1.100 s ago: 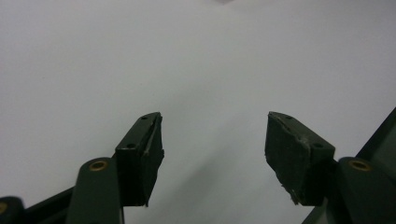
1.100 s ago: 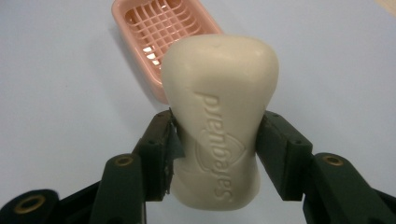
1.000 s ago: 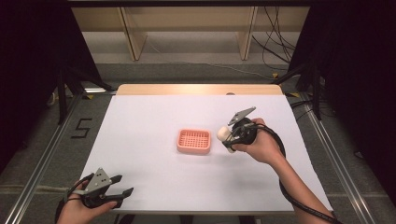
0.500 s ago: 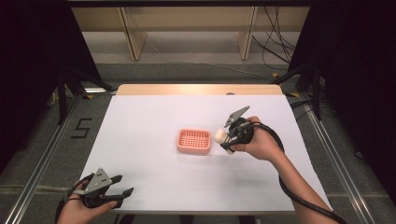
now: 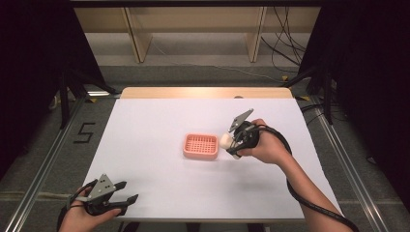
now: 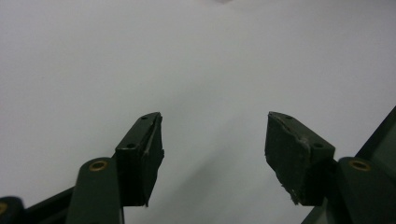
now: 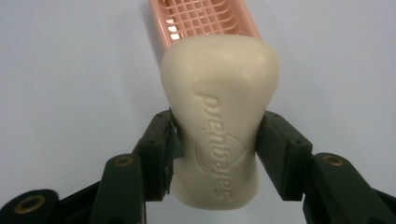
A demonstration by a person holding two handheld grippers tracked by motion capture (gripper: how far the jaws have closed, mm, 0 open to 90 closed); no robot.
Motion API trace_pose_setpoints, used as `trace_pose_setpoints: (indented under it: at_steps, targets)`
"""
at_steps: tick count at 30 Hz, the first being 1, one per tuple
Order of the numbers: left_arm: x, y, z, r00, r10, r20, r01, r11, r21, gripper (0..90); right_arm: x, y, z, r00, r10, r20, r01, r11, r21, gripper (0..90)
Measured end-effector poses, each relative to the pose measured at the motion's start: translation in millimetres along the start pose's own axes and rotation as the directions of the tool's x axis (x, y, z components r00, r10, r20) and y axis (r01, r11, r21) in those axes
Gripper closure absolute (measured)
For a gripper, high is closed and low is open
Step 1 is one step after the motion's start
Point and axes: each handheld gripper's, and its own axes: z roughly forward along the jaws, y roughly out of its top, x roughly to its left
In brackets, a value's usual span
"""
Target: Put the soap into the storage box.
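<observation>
**Soap bar held beside the pink dish**

While the right gripper (image 5: 231,143) is held just to the right of the pink soap dish (image 5: 201,146), its two black jaws are clamped on the waist of a cream bar of soap (image 7: 219,119), one jaw pressing each long side. In the right gripper view the bar stands between the jaws with embossed lettering facing the camera, and the gridded floor of the dish appears directly beyond its far end. In the high view the soap (image 5: 226,140) sits at the dish's right rim; whether it touches the rim cannot be told. The dish lies flat near the middle of the white table (image 5: 145,135). The left gripper (image 5: 126,199) rests well apart from the dish, at the near left corner of the table, its jaws spread wide with nothing between them, as the left gripper view confirms
</observation>
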Motion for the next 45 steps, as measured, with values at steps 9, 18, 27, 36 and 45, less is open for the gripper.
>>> trace_pose_setpoints:
  at_steps: [9, 18, 27, 36, 45]
  targets:
    - [0.3, 0.0, -0.1, 1.0, -0.001, -0.006, 0.001, 1.0, -0.003, 36.3, -0.1, 5.8, 3.4, 0.9997, -0.025, -0.003, 0.025, 1.0, 0.013, 49.8]
    - [0.3, 0.3, -0.8, 1.0, -0.002, -0.003, 0.002, 1.0, -0.005, 36.3, -1.3, 12.9, 5.5, 0.9986, -0.053, -0.008, 0.053, 0.998, 0.018, 49.8]
    - [0.3, 0.4, -0.5, 1.0, 0.0, -0.005, 0.0, 1.0, -0.005, 36.3, -3.1, 21.1, 6.4, 0.9974, -0.071, -0.007, 0.071, 0.997, 0.021, 49.8]
    - [0.3, 0.4, -0.3, 1.0, 0.001, -0.003, -0.001, 1.0, -0.005, 36.3, -2.1, 28.3, 9.9, 0.9978, -0.066, -0.009, 0.066, 0.997, 0.032, 49.8]
    - [-2.0, -0.7, 2.0, 0.9993, -0.026, -0.026, 0.025, 0.9993, -0.027, 36.3, -1.4, 35.8, 14.3, 0.9967, -0.08, -0.013, 0.08, 0.996, 0.038, 49.8]
